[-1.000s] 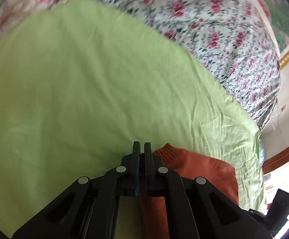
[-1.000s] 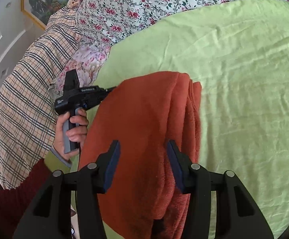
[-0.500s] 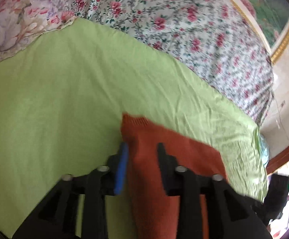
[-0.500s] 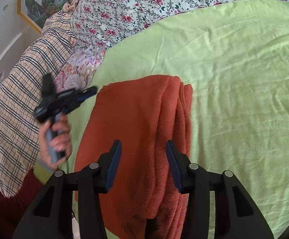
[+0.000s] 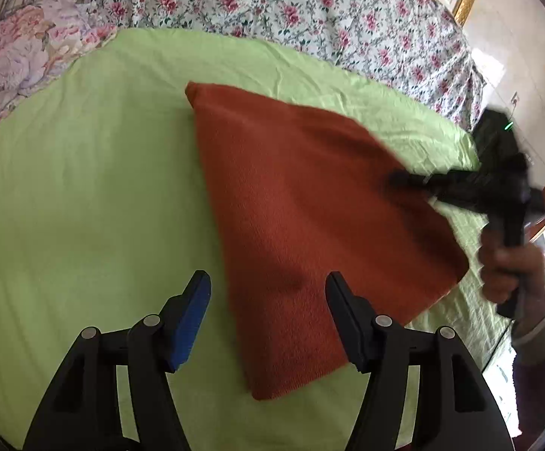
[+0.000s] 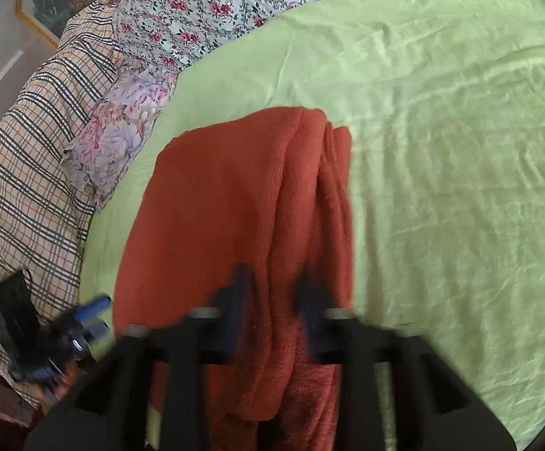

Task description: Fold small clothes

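Note:
An orange knitted garment (image 5: 302, 206) lies folded on the green sheet (image 5: 65, 188). My left gripper (image 5: 267, 276) hovers over its near corner. The jaws are opening wide and the pads touch nothing. In the right wrist view it shows blurred at the lower left (image 6: 97, 317), off the cloth. My right gripper (image 6: 272, 282), blurred by motion, has closed on a raised ridge of the garment (image 6: 216, 188) along its layered edge. From the left wrist view its narrow tip (image 5: 396, 180) bites the garment's far side, with a person's hand (image 5: 505, 267) on the handle.
A floral quilt (image 5: 310, 7) bunches along the back of the bed. A plaid cover (image 6: 28, 150) and a pastel flowered pillow (image 6: 118, 139) lie at the left. A gold-framed picture (image 6: 47, 7) hangs on the wall. The bed edge drops off at the right (image 5: 471, 143).
My left gripper let go of the garment's corner, opened and drew well back from it. My right gripper stayed in place and closed on the fold.

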`<action>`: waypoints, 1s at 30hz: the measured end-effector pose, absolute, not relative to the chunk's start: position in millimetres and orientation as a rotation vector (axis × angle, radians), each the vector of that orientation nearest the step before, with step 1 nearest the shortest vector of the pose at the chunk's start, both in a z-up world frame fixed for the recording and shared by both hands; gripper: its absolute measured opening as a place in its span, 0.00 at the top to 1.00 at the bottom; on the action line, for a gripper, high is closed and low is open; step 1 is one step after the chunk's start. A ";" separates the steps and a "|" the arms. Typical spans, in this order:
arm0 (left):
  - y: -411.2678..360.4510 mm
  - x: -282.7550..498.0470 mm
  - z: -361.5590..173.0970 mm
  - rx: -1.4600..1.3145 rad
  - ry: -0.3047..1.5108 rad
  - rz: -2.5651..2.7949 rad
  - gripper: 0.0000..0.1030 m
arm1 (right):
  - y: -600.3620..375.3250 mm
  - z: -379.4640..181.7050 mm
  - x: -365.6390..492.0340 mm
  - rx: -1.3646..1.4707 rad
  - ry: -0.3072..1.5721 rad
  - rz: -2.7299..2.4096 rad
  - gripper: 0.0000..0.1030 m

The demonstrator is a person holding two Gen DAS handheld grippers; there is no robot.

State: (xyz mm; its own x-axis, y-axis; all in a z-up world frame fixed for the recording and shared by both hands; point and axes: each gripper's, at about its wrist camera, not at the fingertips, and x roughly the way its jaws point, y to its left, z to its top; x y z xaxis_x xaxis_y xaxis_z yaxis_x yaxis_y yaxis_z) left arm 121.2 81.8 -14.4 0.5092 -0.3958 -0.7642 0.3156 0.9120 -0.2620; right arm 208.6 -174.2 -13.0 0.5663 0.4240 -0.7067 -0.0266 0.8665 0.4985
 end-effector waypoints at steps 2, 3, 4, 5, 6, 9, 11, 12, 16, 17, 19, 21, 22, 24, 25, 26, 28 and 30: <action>83.1 120.9 -16.3 -0.110 0.959 -0.430 0.38 | -167.8 13.5 203.4 0.497 0.866 0.352 0.90; 84.9 120.7 -16.3 -0.128 0.961 -0.434 0.38 | -166.4 27.1 198.1 0.510 0.822 0.381 0.90; 86.3 121.1 -16.2 -0.149 0.967 -0.438 0.38 | -165.6 43.3 190.0 0.516 0.775 0.406 0.90; 86.8 121.6 -16.8 -0.162 0.973 -0.444 0.38 | -167.2 54.7 182.0 0.509 0.744 0.405 0.90; 87.4 122.7 -18.5 -0.172 0.984 -0.451 0.38 | -169.9 57.7 177.3 0.499 0.736 0.389 0.91; 80.7 125.8 -31.0 -0.135 1.038 -0.428 0.38 | -185.2 32.5 175.0 0.497 0.803 0.310 0.91; 75.3 126.7 -39.6 -0.113 1.073 -0.421 0.37 | -195.8 1.8 176.6 0.521 0.870 0.261 0.91; 74.4 126.3 -41.9 -0.114 1.081 -0.423 0.36 | -199.7 -14.9 177.5 0.536 0.901 0.242 0.91; 75.5 138.5 -31.6 -0.140 1.067 -0.443 0.35 | -206.8 -38.0 178.9 0.567 0.924 0.228 0.91; 76.4 145.2 -28.2 -0.154 1.058 -0.450 0.34 | -207.0 -37.9 180.1 0.567 0.922 0.229 0.91; 79.2 167.8 -22.8 -0.203 1.043 -0.472 0.28 | -206.8 -35.5 180.3 0.562 0.919 0.235 0.90; 80.6 198.4 -25.9 -0.251 1.061 -0.454 0.28 | -203.4 -32.7 182.4 0.553 0.918 0.238 0.90; 82.0 220.0 -30.3 -0.295 1.081 -0.462 0.28 | -201.4 -32.2 183.0 0.547 0.918 0.238 0.90; 84.6 254.2 -36.7 -0.374 1.108 -0.479 0.28 | -199.1 -32.4 183.6 0.542 0.920 0.235 0.90; 86.0 272.4 -39.8 -0.411 1.118 -0.492 0.28 | -199.3 -32.9 181.8 0.545 0.920 0.235 0.90; 87.3 289.0 -42.0 -0.434 1.122 -0.492 0.28 | -199.5 -33.0 181.3 0.548 0.919 0.235 0.90; 86.5 320.4 -46.6 -0.454 1.129 -0.491 0.36 | -199.8 -32.3 180.6 0.549 0.918 0.234 0.90; 86.1 345.8 -47.4 -0.455 1.120 -0.476 0.72 | -198.7 -29.9 180.1 0.539 0.913 0.232 0.90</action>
